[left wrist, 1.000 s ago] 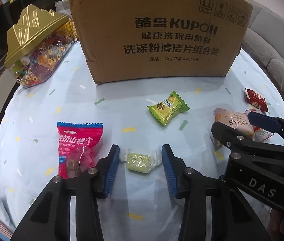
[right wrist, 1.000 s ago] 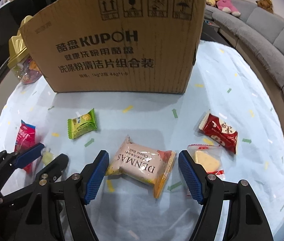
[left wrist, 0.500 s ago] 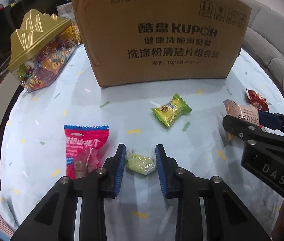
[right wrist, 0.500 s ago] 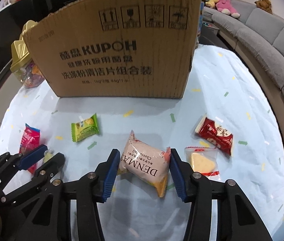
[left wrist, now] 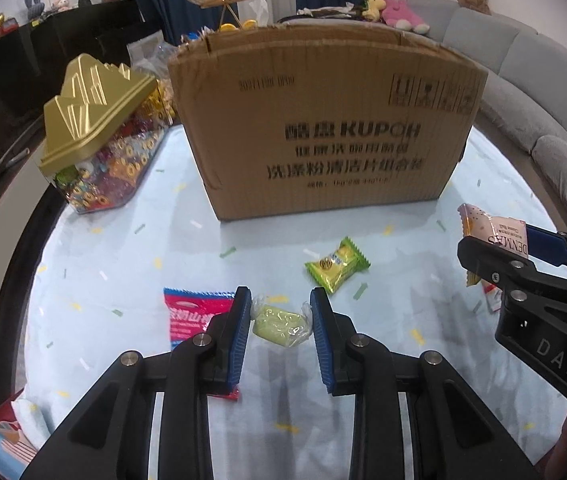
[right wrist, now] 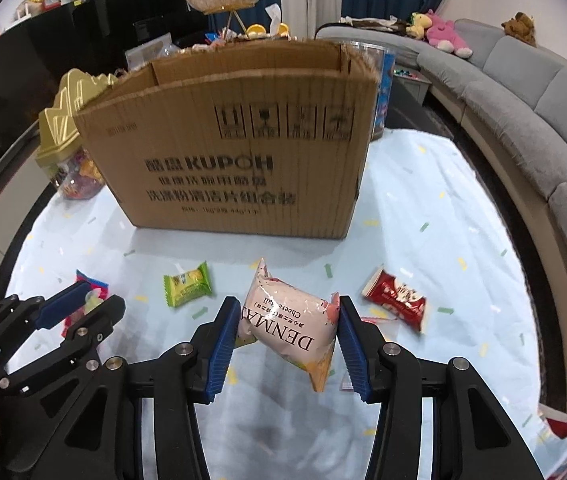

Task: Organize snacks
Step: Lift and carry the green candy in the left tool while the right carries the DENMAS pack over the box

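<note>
My left gripper (left wrist: 280, 322) is shut on a pale green wrapped candy (left wrist: 279, 324) and holds it above the table. My right gripper (right wrist: 289, 330) is shut on a pink DENMAS snack bag (right wrist: 289, 326), lifted and tilted; the bag also shows in the left wrist view (left wrist: 495, 234). An open brown KUPOH cardboard box (right wrist: 239, 168) stands behind, on the light blue tablecloth (right wrist: 423, 248). Loose on the cloth lie a green snack packet (right wrist: 187, 284), a red snack packet (right wrist: 397, 298) and a red-pink hawthorn packet (left wrist: 193, 316).
A gold-lidded clear candy jar (left wrist: 99, 136) stands left of the box. A clear packet with a yellow piece lies partly hidden under the right gripper (right wrist: 369, 320). A grey sofa (right wrist: 543, 92) curves around the table's right side. The table edge is dark and round.
Both grippers have risen with their snacks off the cloth. The view now looks over the box's front wall toward its open top.
</note>
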A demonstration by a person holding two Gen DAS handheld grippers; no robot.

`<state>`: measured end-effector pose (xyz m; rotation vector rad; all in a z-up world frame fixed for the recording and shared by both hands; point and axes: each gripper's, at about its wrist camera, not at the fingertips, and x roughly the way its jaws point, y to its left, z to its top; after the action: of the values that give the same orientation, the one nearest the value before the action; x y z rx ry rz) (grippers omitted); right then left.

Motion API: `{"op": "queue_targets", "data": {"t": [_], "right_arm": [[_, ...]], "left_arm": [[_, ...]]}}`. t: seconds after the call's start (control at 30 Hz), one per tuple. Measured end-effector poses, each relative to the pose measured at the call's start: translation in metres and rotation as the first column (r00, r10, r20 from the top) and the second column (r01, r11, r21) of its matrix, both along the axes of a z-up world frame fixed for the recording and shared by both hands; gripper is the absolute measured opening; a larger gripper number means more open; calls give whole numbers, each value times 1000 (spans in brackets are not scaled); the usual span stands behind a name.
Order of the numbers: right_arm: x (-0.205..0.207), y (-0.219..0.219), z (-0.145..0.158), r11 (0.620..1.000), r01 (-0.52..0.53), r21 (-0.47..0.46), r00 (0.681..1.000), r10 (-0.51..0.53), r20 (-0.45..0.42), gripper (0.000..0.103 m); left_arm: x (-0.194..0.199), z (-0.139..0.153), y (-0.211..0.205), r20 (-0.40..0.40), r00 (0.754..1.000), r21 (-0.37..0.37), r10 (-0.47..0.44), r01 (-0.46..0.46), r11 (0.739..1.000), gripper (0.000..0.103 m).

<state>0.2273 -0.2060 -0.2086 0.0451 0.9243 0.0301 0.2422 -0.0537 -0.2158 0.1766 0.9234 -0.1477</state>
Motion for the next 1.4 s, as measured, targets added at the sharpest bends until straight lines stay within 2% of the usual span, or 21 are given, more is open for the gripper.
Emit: {"op": "queue_targets", "data": {"t": [0.73,1.4], "right_arm": [[-22,1,84,1000,-1,-24,989,5,145,50],[-20,-2,133,1000,9,-16,972,-5,235,50]], "left_arm": [[-6,81,-3,126,992,-25,9,-6,1000,30],[13,129,-4,202,979,-44,14,-5,999,30]]}}
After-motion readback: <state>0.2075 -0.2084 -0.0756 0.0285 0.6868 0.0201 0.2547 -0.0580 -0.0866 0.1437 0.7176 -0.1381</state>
